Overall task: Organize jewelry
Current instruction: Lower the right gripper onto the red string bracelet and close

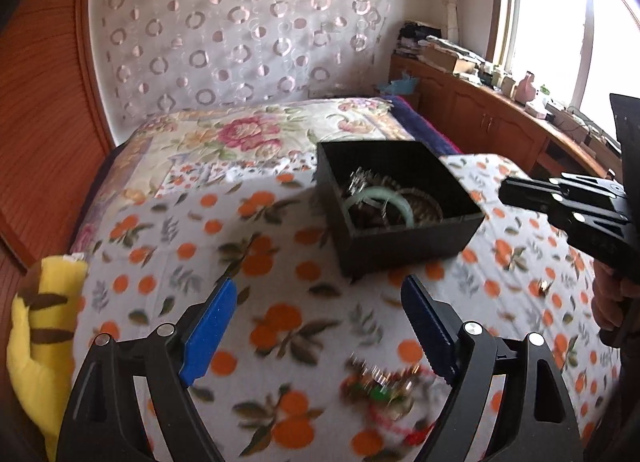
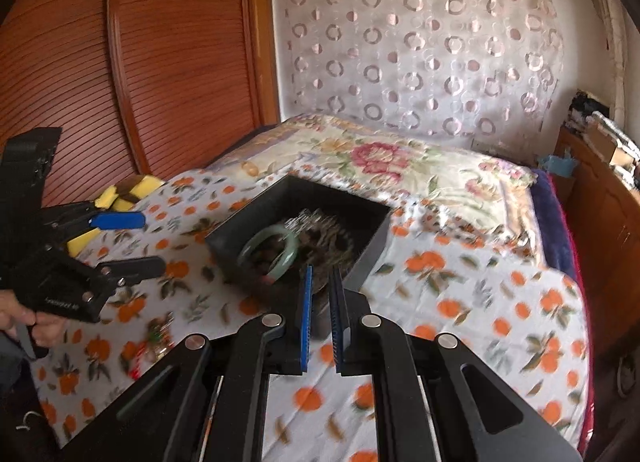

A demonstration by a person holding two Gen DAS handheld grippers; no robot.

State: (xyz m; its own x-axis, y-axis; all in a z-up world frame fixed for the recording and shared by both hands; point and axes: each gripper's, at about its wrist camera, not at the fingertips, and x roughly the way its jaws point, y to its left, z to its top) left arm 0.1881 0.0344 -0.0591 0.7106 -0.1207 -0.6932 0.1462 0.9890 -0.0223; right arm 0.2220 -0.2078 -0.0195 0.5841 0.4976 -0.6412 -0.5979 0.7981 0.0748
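Observation:
A black open box (image 1: 412,246) stands on the orange-print cloth (image 1: 280,262). It holds a pale green bangle (image 1: 378,201) and tangled metal chains. A blurred heap of jewelry (image 1: 384,390) with red and green bits lies on the cloth close below my left gripper (image 1: 320,282), which is open and has nothing between its blue pads. A small metal piece (image 1: 543,286) lies apart at the right. My right gripper (image 2: 322,274) hovers just in front of the box (image 2: 372,254), shut and with no object seen between its pads. The bangle (image 2: 268,250) and the heap (image 2: 158,336) also show there.
A yellow striped plush toy (image 1: 40,334) lies at the cloth's left edge. A floral quilt (image 1: 240,129) covers the bed behind the box. A wooden wardrobe (image 2: 160,61) stands at the left, and a cluttered cabinet (image 1: 480,109) under the window. A hand (image 2: 24,318) holds the left gripper's handle.

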